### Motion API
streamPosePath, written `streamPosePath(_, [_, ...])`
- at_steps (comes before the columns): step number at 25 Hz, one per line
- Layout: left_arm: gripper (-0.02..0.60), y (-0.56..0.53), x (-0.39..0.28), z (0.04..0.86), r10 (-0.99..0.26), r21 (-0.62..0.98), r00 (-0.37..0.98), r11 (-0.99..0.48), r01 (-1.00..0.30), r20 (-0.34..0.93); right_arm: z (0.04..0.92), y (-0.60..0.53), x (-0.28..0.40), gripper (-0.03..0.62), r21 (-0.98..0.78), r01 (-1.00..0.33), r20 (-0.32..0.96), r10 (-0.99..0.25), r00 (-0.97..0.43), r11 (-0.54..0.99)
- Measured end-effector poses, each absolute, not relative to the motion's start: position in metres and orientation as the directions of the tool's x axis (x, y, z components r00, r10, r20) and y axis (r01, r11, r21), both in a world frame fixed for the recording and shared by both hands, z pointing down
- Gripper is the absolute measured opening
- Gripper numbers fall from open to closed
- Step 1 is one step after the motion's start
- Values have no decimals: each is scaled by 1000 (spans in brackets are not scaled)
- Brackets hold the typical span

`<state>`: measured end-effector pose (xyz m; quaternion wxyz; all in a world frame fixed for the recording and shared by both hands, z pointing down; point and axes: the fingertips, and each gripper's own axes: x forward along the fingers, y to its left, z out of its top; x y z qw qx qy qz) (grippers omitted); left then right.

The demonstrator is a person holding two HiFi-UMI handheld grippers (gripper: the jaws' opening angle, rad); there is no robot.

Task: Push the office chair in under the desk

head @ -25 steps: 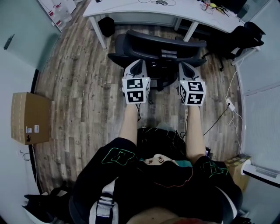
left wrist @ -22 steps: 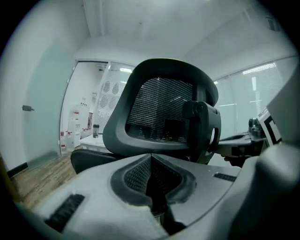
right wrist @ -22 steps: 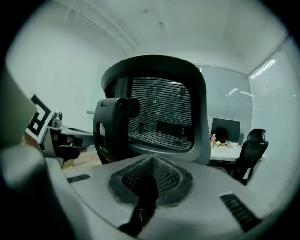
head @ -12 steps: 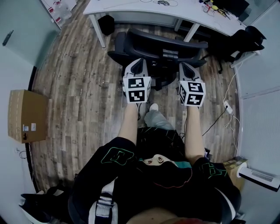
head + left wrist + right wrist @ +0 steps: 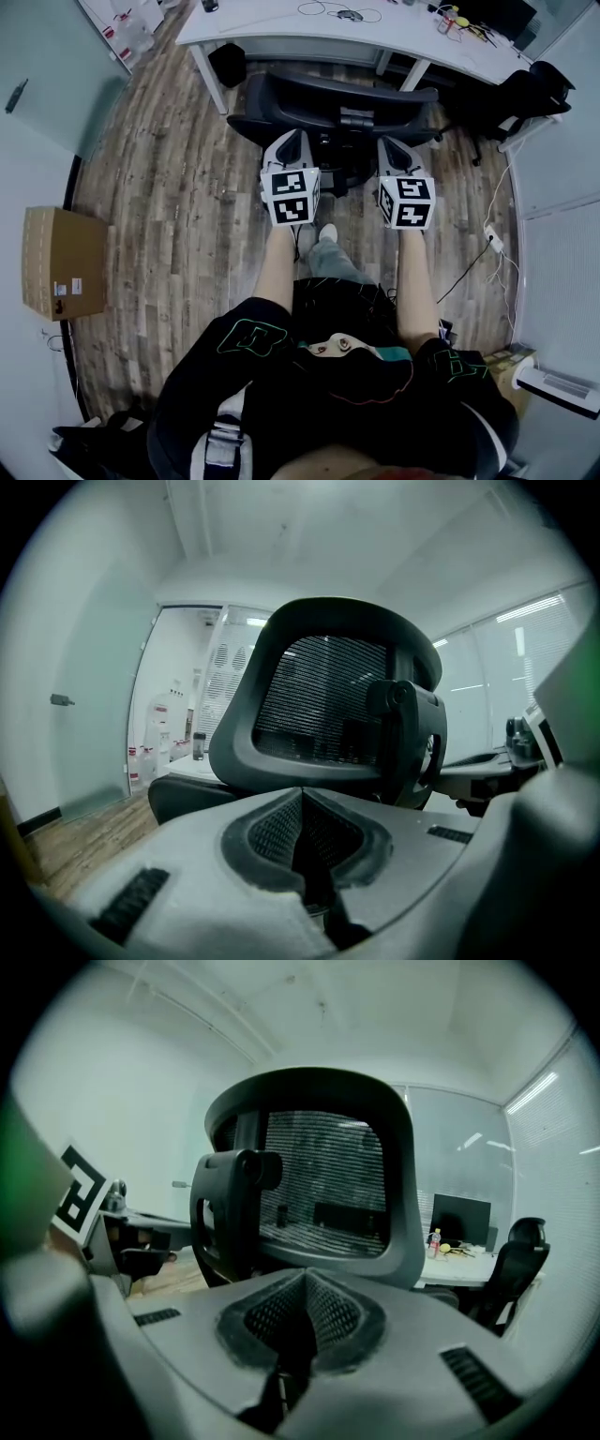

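A black mesh-backed office chair (image 5: 337, 103) stands with its seat toward the white desk (image 5: 281, 23), its front partly under the desk's edge. My left gripper (image 5: 289, 141) is shut and empty, its tip at the left side of the backrest. My right gripper (image 5: 394, 148) is likewise shut and empty at the backrest's right side. In the left gripper view the backrest (image 5: 323, 705) rises just beyond the closed left gripper (image 5: 300, 803). The right gripper view shows the same backrest (image 5: 328, 1194) just ahead of the closed right gripper (image 5: 305, 1283). Actual contact with the chair cannot be told.
A cardboard box (image 5: 61, 262) sits on the wood floor at the left. A second black chair (image 5: 525, 89) stands at the right end of the desk. Cables (image 5: 487, 239) trail over the floor on the right. A black bin (image 5: 228, 64) stands by the desk leg.
The chair and both grippers have moved forward toward the desk. The person's foot has stepped forward between the arms.
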<state>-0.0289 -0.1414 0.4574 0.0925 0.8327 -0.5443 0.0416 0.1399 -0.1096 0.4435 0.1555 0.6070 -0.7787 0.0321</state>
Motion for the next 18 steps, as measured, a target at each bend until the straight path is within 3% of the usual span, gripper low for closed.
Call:
streamPosePath(7, [8,-185,-10,467,-877,92,426,-416,-905,222,445,-154,143,6,124,-946,289,-923,-255,300])
streamPosePath(18, [6,-254,-22,473,-905,109,351,-334,-936,240,446,-214,129,5,89,-899,251,-884,-395,428])
